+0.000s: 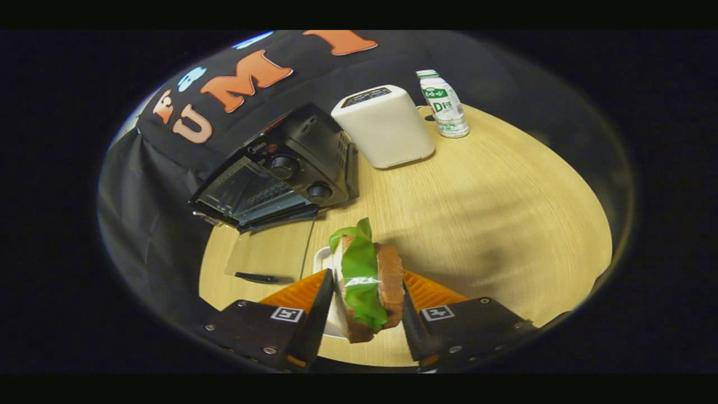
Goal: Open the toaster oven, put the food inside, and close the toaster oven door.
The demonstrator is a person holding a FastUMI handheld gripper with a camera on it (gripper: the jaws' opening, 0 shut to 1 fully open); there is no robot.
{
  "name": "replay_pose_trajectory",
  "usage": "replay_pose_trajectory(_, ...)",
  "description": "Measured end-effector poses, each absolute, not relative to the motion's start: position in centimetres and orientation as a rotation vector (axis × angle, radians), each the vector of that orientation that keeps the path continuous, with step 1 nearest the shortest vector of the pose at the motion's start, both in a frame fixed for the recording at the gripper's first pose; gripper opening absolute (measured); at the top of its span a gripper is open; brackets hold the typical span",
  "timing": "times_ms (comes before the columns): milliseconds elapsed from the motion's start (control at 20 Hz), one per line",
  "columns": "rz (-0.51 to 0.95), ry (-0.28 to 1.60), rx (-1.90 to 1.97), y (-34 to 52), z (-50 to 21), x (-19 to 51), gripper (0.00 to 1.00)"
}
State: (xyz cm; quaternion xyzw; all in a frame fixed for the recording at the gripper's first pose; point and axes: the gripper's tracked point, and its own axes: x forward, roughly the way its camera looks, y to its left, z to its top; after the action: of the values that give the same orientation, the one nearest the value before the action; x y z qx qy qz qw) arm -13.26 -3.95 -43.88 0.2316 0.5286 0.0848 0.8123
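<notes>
A sandwich (367, 264) of brown bread with green lettuce and a white layer stands on edge between my fingers. My gripper (366, 296) is shut on it, one finger pressing each bread face. A small white plate (322, 261) peeks out just behind and below the sandwich, on the table. Beyond the fingers to the left sits the black toaster oven (291, 168). Its glass door (269, 252) hangs down open over the table, with the dark handle (255, 277) at its near edge. The wire rack inside shows through the opening.
The round wooden table (493, 224) carries a white pop-up toaster (386, 127) just right of the oven and a white bottle with a green label (446, 104) further back. A thin dark cord (307, 247) runs from the oven toward the plate.
</notes>
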Motion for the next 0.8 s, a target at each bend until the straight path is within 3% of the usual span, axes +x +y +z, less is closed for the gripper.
replay_pose_trajectory(50, 0.169, 1.113, 0.525, -4.0, -43.2, -12.8, 0.49)
replay_pose_trajectory(150, 0.149, 1.1, 0.511, -4.5, -42.7, -12.9, 0.39)
replay_pose_trajectory(800, 0.242, 0.964, 0.61, 3.2, -34.8, -9.2, 0.39)
